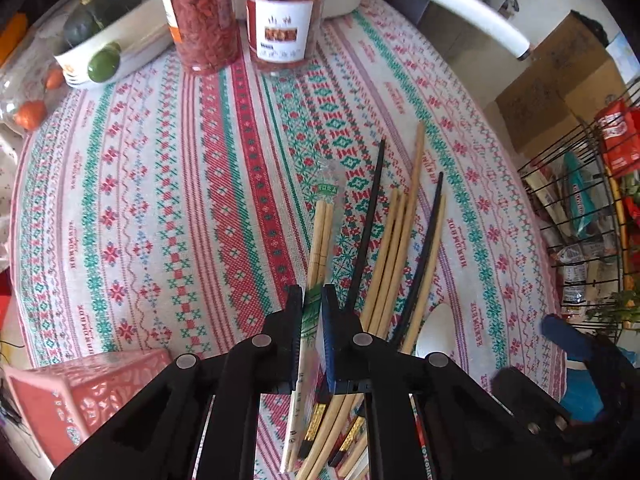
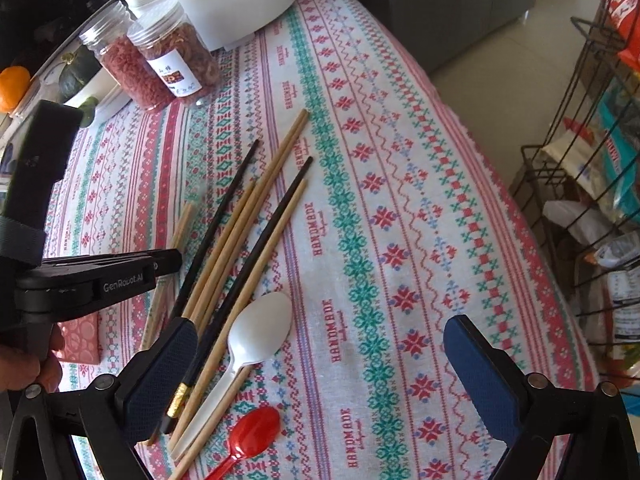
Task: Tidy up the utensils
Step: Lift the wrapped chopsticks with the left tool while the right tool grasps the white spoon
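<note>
My left gripper [image 1: 311, 300] is shut on a wrapped pair of wooden chopsticks [image 1: 321, 236], which points away over the patterned tablecloth [image 1: 168, 184]. Loose wooden chopsticks [image 1: 394, 248] and black chopsticks [image 1: 366, 236] lie just to its right. In the right wrist view the same pile of wooden chopsticks [image 2: 240, 240] and black chopsticks [image 2: 224, 216] lies beside a white plastic spoon [image 2: 260, 326] and a red plastic spoon [image 2: 252, 436]. My right gripper [image 2: 320, 364] is open and empty, low over the cloth right of the spoons. The left gripper [image 2: 120, 272] shows there at the left.
A pink patterned holder [image 1: 76, 396] lies at the near left. Two jars of dried food [image 1: 280, 12] stand at the back with a white appliance [image 2: 224, 4] and a tray of vegetables [image 1: 100, 36]. A wire rack [image 1: 592, 216] of packets stands off the table's right edge.
</note>
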